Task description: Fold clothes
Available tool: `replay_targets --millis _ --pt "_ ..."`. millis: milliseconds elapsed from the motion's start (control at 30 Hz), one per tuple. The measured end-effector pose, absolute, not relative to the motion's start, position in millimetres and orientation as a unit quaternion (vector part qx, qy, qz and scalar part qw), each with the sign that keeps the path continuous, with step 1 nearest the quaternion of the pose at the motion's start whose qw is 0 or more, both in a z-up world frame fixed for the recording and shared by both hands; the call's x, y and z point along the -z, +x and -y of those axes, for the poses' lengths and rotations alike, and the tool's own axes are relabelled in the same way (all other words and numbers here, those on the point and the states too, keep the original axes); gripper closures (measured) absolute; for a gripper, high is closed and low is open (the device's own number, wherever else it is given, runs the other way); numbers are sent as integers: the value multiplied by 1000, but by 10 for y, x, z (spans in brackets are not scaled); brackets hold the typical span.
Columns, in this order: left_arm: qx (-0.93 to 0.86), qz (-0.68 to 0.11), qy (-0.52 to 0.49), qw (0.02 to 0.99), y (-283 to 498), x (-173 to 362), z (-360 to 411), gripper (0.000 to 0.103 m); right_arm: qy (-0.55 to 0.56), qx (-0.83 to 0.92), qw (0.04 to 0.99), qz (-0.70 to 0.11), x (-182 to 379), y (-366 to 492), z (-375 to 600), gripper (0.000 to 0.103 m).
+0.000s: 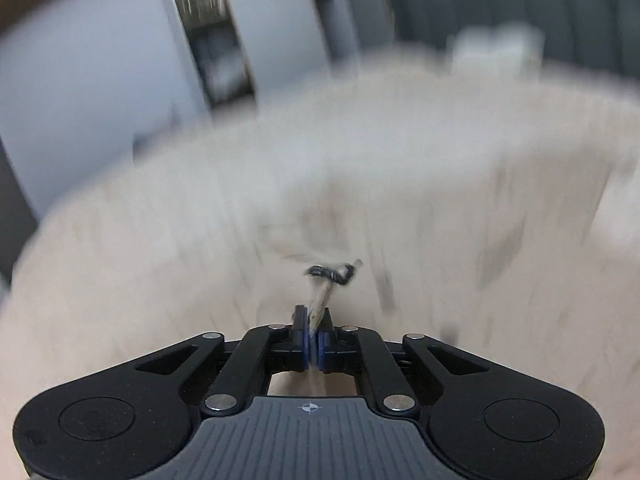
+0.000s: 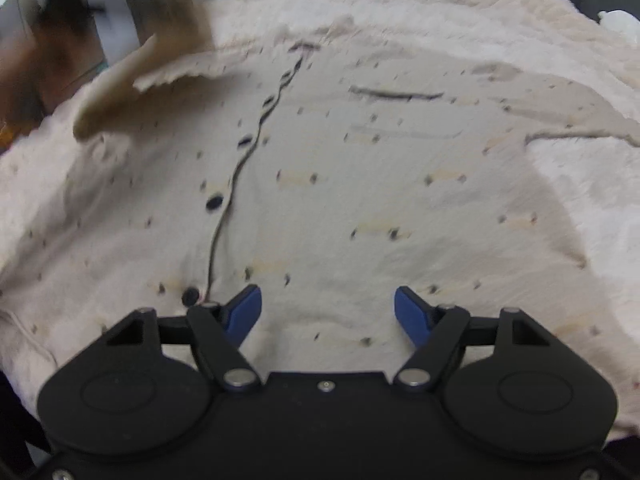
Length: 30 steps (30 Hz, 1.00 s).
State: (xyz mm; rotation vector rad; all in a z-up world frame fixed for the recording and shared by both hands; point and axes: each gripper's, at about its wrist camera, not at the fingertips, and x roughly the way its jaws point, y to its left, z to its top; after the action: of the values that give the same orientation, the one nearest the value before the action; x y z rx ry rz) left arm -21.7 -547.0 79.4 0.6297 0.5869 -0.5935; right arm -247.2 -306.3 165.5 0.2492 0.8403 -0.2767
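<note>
Two risks stand out. Nearest, the left gripper (image 1: 313, 330) jaws are clenched on a thin pinch of the cream, dark-flecked button-up shirt (image 2: 360, 184); it could slip. The right gripper (image 2: 328, 314) jaws hang released above the shirt, spread beyond them on the fluffy cream blanket (image 2: 580, 184), so a tug could drag it askew.

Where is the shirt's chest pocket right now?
In the right wrist view, the chest pocket sits in the upper middle of the shirt, right of the dark button placket and well beyond the open right gripper.
</note>
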Motion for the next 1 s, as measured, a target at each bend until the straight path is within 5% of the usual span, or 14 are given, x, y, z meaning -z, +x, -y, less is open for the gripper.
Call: replay_targets --millis 100,167,233,533,700,1000 --pt "254 -242 360 864 -384 -453 5662 93 102 140 902 -396 -1808 -2510 3110 31" --pt "261 -238 355 865 -352 -592 5652 75 99 139 905 -390 -1900 -2527 3145 31" --pt "282 -235 339 866 -311 -716 5498 44 103 131 906 -389 -1953 -2470 3178 31" --pt "311 -293 78 901 -382 -1394 4012 44 174 67 914 -361 -2286 -1588 3303 31" --pt "318 -323 2 891 -224 -1282 3381 47 223 48 904 -361 -2281 -675 3361 36" --pt "328 -392 91 855 -430 -946 3193 52 227 106 880 -403 -1688 751 3516 54"
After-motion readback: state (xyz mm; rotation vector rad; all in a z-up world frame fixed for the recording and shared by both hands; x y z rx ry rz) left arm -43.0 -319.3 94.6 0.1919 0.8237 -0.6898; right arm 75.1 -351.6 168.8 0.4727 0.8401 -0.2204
